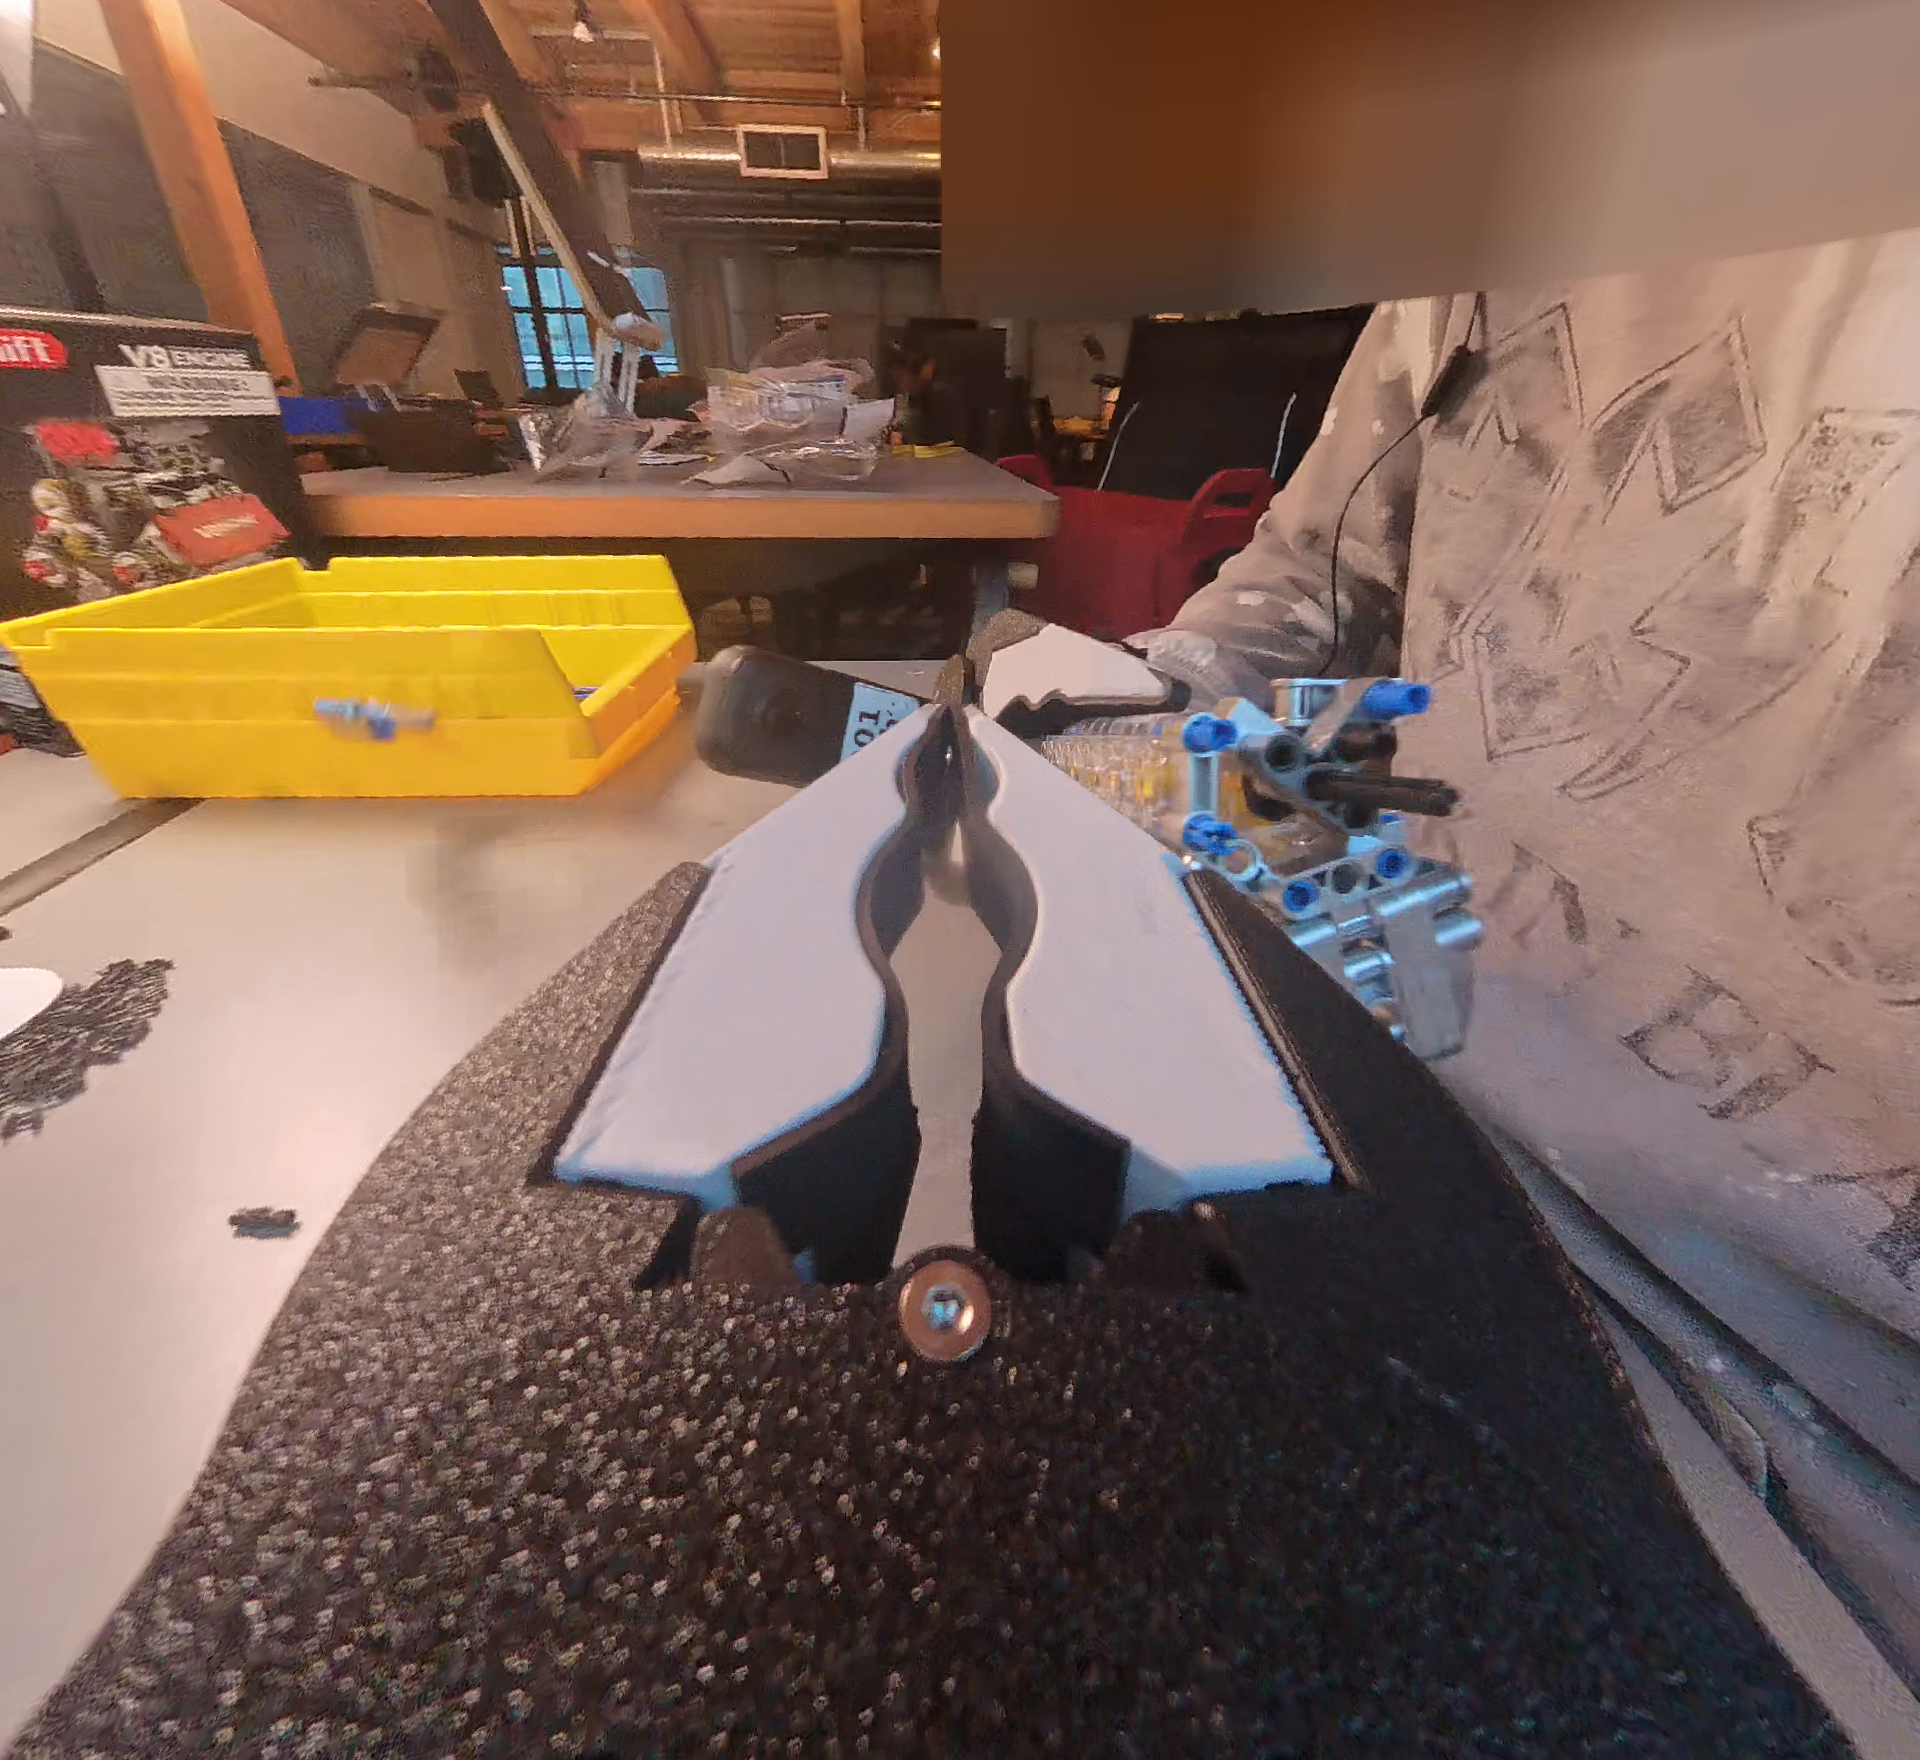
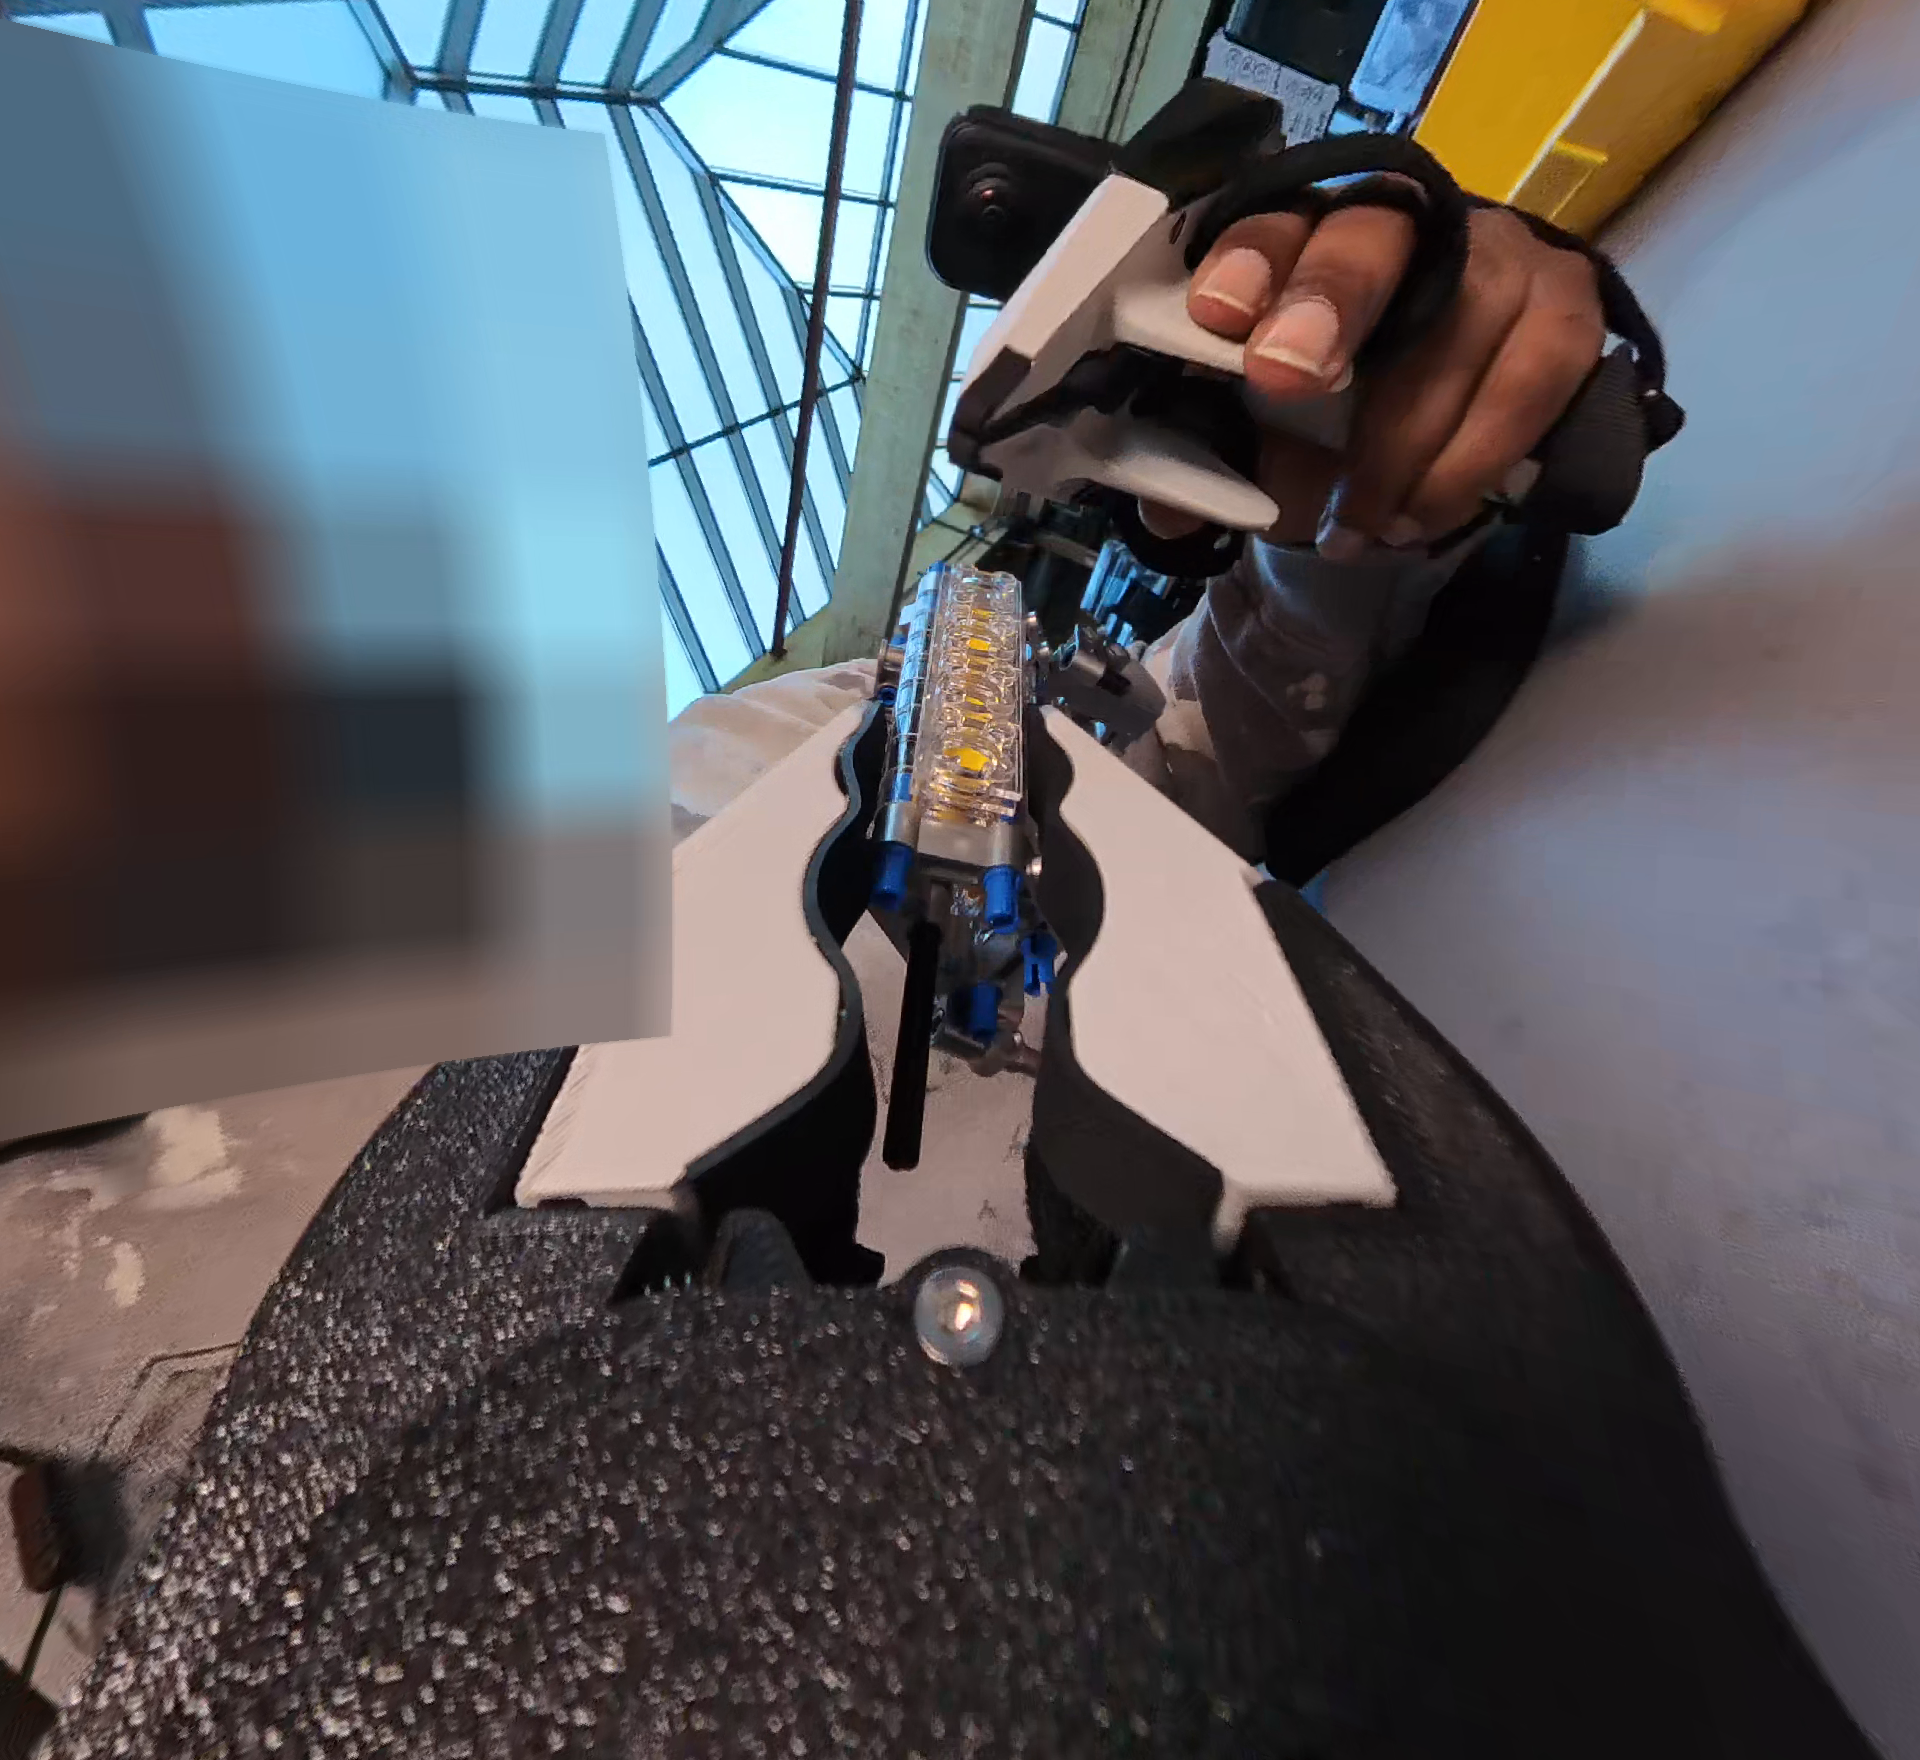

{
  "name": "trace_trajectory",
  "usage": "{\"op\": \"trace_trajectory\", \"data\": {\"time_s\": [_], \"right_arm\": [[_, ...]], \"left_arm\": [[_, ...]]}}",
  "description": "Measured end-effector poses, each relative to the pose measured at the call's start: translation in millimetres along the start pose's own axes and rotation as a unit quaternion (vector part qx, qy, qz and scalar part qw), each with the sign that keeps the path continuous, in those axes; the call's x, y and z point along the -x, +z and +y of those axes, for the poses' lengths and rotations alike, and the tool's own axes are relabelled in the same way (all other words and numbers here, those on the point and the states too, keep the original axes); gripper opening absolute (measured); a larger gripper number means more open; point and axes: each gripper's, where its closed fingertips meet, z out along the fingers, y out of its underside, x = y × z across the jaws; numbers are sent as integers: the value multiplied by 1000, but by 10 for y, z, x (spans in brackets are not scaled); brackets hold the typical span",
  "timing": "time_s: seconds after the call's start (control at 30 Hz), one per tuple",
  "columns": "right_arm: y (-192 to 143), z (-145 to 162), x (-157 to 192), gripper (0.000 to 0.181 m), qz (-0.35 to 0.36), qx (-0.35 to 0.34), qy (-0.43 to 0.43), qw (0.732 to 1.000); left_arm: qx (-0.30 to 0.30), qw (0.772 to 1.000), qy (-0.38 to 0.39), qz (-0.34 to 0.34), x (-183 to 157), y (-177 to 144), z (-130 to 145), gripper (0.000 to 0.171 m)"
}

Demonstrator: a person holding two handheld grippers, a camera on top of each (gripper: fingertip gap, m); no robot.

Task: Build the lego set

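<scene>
Grey-and-blue brick engine model (image 2: pixel 961 775) sits clamped between the right gripper (image 2: pixel 951 754) fingers, raised off the bench (image 1: pixel 312 931); left gripper (image 1: pixel 951 734) fingers pressed together, empty, near yellow bin (image 1: pixel 353 671)

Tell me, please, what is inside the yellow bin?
Little shows inside the yellow bin: bare dividers and a bluish speck near its right end. Its front wall hides the floor. A small blue-grey piece is on the front.
</scene>
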Motion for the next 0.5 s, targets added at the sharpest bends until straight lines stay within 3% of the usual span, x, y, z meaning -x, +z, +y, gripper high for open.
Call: {"op": "trace_trajectory", "data": {"time_s": [0.03, 0.5], "right_arm": [[-31, -4, -5, 26, 5, -3, -1, 1000], [-246, -228, -39, 26, 53, -43, -37, 997]], "left_arm": [[4, 1000, 0, -8, 22, -25, 26, 0], [10, 998, -16, -68, 244, -129, 96, 0]]}}
